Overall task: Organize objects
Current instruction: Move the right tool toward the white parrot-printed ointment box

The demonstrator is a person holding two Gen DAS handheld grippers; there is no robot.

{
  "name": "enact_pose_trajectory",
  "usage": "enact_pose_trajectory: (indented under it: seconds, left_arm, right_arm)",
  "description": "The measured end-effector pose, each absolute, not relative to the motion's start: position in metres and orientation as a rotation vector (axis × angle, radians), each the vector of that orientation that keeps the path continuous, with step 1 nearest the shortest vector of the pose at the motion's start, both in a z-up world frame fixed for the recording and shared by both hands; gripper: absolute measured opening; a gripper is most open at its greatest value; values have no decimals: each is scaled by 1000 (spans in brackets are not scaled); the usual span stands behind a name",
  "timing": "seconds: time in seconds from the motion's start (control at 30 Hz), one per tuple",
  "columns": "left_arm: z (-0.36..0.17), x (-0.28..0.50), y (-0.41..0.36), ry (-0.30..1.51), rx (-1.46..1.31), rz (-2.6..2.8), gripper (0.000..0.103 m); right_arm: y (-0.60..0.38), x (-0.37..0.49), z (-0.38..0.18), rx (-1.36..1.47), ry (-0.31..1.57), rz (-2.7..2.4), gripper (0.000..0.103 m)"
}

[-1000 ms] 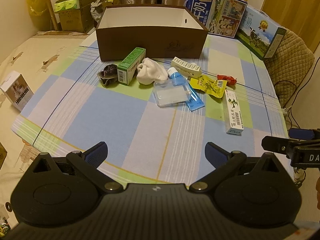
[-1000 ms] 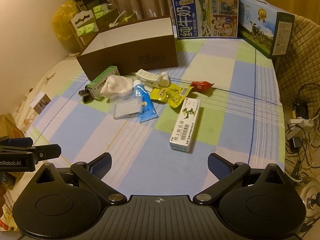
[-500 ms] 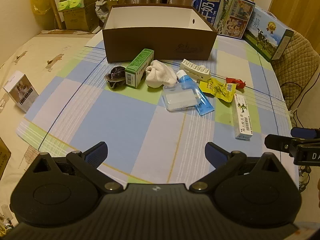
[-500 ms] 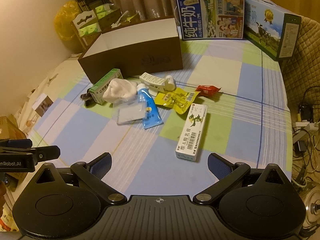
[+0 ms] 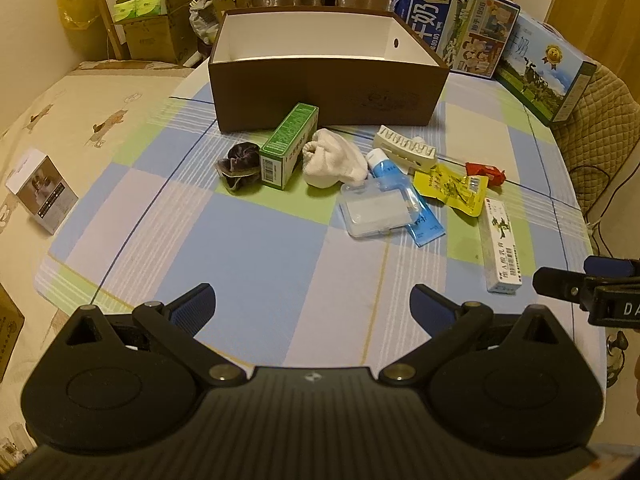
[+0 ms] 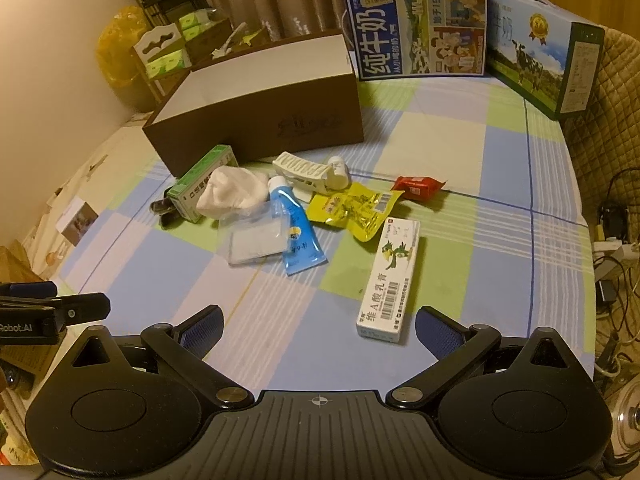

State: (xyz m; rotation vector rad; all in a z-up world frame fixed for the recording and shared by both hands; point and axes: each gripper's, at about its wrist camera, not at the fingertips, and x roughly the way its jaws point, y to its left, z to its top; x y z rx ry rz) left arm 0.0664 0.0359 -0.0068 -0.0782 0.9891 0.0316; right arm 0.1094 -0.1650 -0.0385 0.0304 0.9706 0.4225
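Scattered objects before brown box, left claw (spread wide) hovering, right claw likewise

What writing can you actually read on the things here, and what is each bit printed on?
"纯牛奶" and "1956": blue milk carton.
"维A酸乳膏": long white box.
"Robot.AI": left gripper, seen from the right wrist.
"DA", cut off: right gripper, seen from the left wrist.
Green box, yellow packet, blue tube: too blurred.

open box at table rear; carton, sock, tube in row before it; ointment box nearest right; milk cartons behind.
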Motion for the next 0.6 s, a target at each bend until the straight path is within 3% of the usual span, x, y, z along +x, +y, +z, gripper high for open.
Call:
enact_pose_trajectory:
  seconds: [0.6]
  left_arm:
    - [-14, 102, 63, 1010, -56, 26, 102]
  right_arm:
    - [-171, 143, -61, 87, 973, 310, 99]
